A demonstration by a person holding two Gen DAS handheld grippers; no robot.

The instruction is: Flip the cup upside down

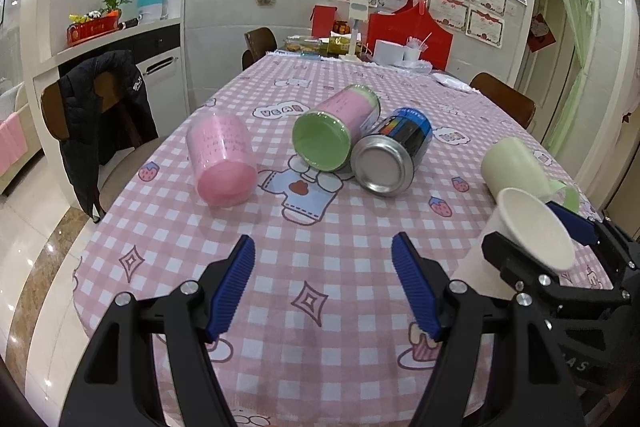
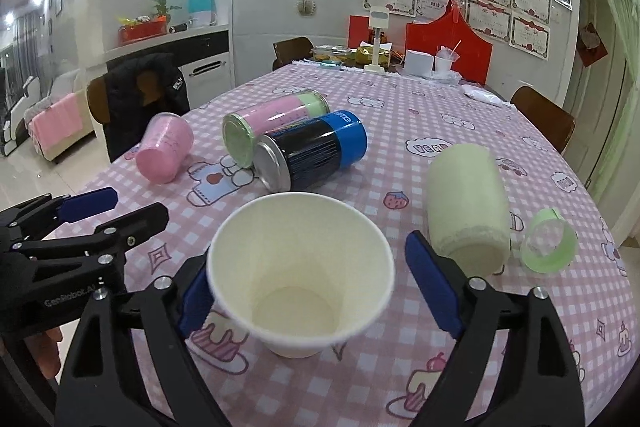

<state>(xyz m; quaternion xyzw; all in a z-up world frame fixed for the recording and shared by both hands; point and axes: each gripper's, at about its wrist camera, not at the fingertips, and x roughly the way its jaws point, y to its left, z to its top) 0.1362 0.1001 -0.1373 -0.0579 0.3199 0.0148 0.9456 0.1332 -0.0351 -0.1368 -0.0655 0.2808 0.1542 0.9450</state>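
Blue-padded fingers of the right claw (image 2: 306, 287) flank the white paper cup (image 2: 300, 267), which stands mouth-up on the desk (image 2: 400, 379) in the right wrist view. Its inside is bare, with nothing in it. The left pad touches the cup's side just under the rim; the right pad stands a little clear of the rim, so the jaws are spread fairly wide around the cup and not yet clamped on it. In the left wrist view the same cup (image 1: 534, 227) shows at the right edge, with the right claw (image 1: 536, 233) about it.

The left claw (image 1: 323, 291) hangs over the checked pink cloth with its 2 pads well apart, holding and touching nothing. It shows again at the left edge of the right wrist view (image 2: 120, 207).

Beyond the cup, 5 other things lie on the desk. 1 cream cup (image 2: 466, 205) lies on its side to the right of the paper cup, and 1 small green ring-shaped piece (image 2: 548, 241) sits just beside it. Further back, 1 blue and black metal can (image 2: 312, 151) lies on its side, touching 1 pink and green canister (image 2: 272, 125), also lying down. 1 pink plastic cup (image 2: 164, 149) lies tipped over at the left, apart from those 2. Whether any of the closed containers hold anything cannot be told.
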